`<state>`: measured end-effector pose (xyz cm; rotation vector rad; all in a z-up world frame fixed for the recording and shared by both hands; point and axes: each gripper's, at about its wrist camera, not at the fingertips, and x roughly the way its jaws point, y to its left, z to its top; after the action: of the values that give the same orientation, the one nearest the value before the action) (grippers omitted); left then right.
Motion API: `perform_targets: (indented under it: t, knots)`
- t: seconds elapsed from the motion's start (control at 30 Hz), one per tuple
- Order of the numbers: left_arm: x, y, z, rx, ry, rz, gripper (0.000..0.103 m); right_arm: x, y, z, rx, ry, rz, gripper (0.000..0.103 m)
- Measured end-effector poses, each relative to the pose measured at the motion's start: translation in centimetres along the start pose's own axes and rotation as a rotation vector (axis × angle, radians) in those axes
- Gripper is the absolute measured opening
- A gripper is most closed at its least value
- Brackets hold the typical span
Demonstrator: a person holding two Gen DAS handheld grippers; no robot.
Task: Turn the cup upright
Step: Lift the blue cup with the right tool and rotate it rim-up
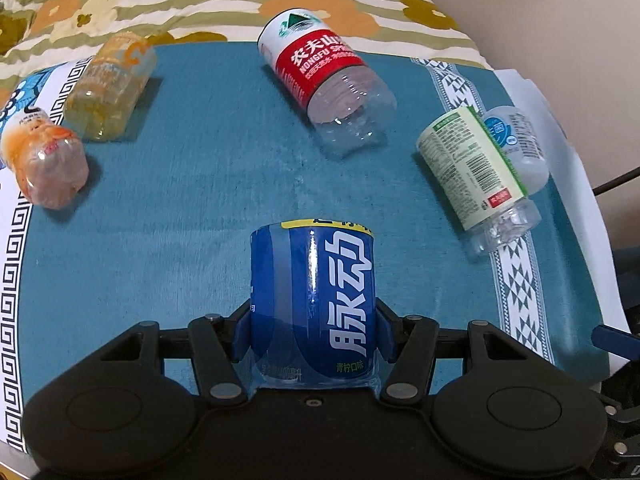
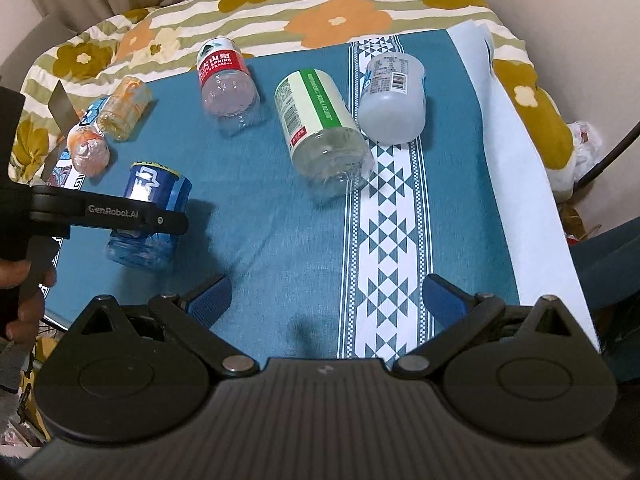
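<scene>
While the left gripper (image 1: 313,334) clamped the blue Mizone cup (image 1: 312,304) near the tablecloth's (image 1: 180,208) front edge, a slow, level rotation seemed wisest; the right gripper (image 2: 326,300) gaped empty.

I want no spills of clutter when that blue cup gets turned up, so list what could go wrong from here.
1. The left gripper is clamped on the thin blue-labelled clear plastic cup, whose glossy wrap may slip or buckle while it is turned.
2. The green-labelled clear plastic cup and the red-labelled clear plastic cup lie on their sides on the teal cloth; a knock might set them rolling.
3. The right gripper hovers open nearby and could obstruct the swing.
</scene>
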<state>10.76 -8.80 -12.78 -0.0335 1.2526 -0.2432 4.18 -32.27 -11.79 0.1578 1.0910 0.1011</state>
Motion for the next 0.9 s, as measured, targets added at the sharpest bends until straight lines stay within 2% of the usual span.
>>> perform_targets:
  t: [0.17,0.27,0.3,0.43,0.63,0.7,0.77,0.9]
  knots:
    - [0.3,0.1,-0.1,0.002,-0.009,0.006,0.065,-0.1,0.0,-0.1,-0.001,-0.001,-0.001,0.103]
    - [0.1,-0.1,-0.3,0.014,-0.026,0.026,0.089,-0.2,-0.1,-0.1,-0.002,0.000,0.000,0.103]
    - [0.1,-0.1,-0.2,0.017,-0.035,0.029,0.091,-0.2,-0.1,-0.1,-0.003,-0.001,0.000,0.103]
    - [-0.4,-0.3,-0.4,0.022,-0.046,0.042,0.092,-0.4,-0.2,-0.1,-0.009,-0.006,0.001,0.103]
    - [-2.7,-0.3,-0.8,-0.018,-0.062,0.020,0.092,-1.5,0.2,0.5,-0.032,-0.018,0.011,0.103]
    - [-4.1,-0.3,-1.1,-0.026,-0.081,0.019,0.099,-2.1,0.5,1.0,-0.043,-0.025,0.018,0.103]
    - [-5.5,-0.2,-1.4,-0.029,-0.103,0.030,0.103,-2.6,1.0,1.8,-0.052,-0.033,0.032,0.103]
    - [-8.3,0.8,-2.4,-0.038,-0.144,0.093,0.103,-3.1,2.4,3.7,-0.075,-0.049,0.049,0.103]
